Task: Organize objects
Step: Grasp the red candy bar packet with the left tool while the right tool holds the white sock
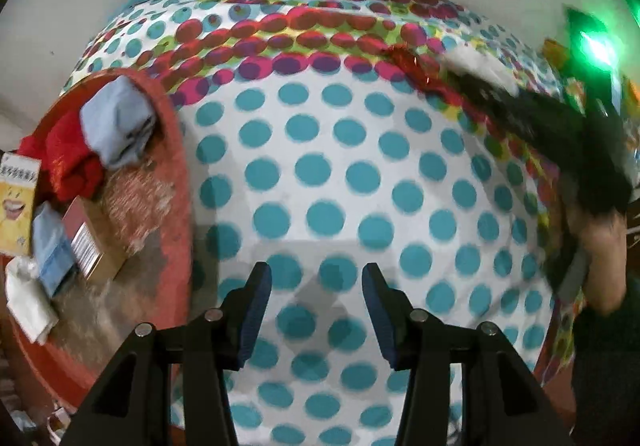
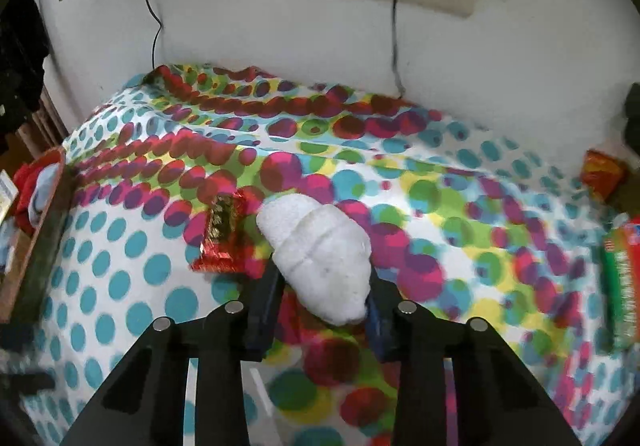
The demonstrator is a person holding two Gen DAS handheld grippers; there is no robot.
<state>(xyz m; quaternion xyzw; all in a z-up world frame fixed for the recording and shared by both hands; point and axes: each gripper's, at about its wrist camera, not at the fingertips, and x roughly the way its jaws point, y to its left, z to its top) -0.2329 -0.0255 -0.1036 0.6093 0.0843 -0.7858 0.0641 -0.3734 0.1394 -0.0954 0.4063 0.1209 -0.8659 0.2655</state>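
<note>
One dotted cloth covers the counter | red tray at its left edge holds folded clothes, boxes | right tongs clamp a white foam piece just beside a red foil packet, possibly touching | left tongs gape, empty

From the left wrist we look steeply down, close over the dotted, multicoloured bedsheet; from the right wrist, slanting toward the white wall. Both views share that sheet.
</note>
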